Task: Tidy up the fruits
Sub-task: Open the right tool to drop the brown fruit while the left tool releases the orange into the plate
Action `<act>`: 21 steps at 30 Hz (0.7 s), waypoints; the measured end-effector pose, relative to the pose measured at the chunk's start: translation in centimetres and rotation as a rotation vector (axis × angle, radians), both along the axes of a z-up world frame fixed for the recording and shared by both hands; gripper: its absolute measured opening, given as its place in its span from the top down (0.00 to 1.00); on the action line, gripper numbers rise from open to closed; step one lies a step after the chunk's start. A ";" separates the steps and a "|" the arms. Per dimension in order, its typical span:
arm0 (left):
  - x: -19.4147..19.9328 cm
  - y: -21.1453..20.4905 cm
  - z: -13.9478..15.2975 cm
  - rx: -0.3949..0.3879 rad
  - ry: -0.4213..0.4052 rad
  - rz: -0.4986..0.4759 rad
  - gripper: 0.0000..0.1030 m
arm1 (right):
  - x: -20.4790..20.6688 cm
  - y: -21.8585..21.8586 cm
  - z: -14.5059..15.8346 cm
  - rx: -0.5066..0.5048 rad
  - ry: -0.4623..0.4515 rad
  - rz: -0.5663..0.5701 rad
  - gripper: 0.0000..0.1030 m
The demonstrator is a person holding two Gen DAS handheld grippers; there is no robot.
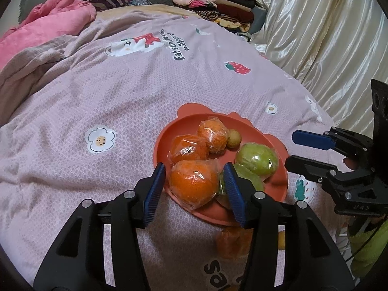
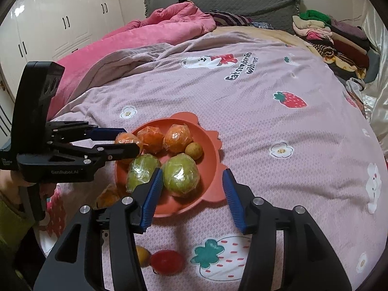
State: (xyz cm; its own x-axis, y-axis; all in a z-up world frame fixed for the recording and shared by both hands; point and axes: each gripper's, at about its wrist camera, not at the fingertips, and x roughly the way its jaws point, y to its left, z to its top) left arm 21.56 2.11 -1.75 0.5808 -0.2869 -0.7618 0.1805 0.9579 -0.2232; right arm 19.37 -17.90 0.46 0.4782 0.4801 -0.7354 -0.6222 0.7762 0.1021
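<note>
Orange fruit (image 1: pixel 194 184), wrapped, at plate (image 1: pixel 254 131) 7 o'clock between parted left gripper (image 1: pixel 195 191) jaws, unclamped; right gripper (image 2: pixel 191 196) jaws apart, empty; withdraw gently, avoid nudging neighbours.

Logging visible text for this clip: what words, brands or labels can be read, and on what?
"Eat strawberries with me!" on the bedspread, printed beside the bear, last word partly blurred.
"GenRobot.AI" on the left gripper body.
Small white print at that body's left edge: too small to read.
Large letters at the bedspread's near edge: cut off, unreadable.
</note>
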 end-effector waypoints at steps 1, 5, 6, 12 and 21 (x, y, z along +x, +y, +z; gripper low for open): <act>0.0 0.0 0.0 -0.003 0.000 0.002 0.59 | -0.1 0.0 -0.1 0.000 0.003 -0.002 0.50; -0.3 0.0 0.4 -0.006 -0.009 0.003 0.54 | -0.5 -0.1 0.0 0.002 0.004 -0.002 0.47; -0.4 0.0 0.6 -0.006 -0.012 0.005 0.53 | -0.6 -0.2 0.1 0.004 0.002 -0.002 0.45; -1.0 0.3 1.1 0.001 -0.021 0.017 0.47 | -1.0 -0.2 0.3 0.008 0.000 -0.002 0.43; -1.8 0.8 2.2 0.012 -0.051 0.047 0.32 | -1.8 -0.3 0.8 0.018 -0.010 -0.006 0.36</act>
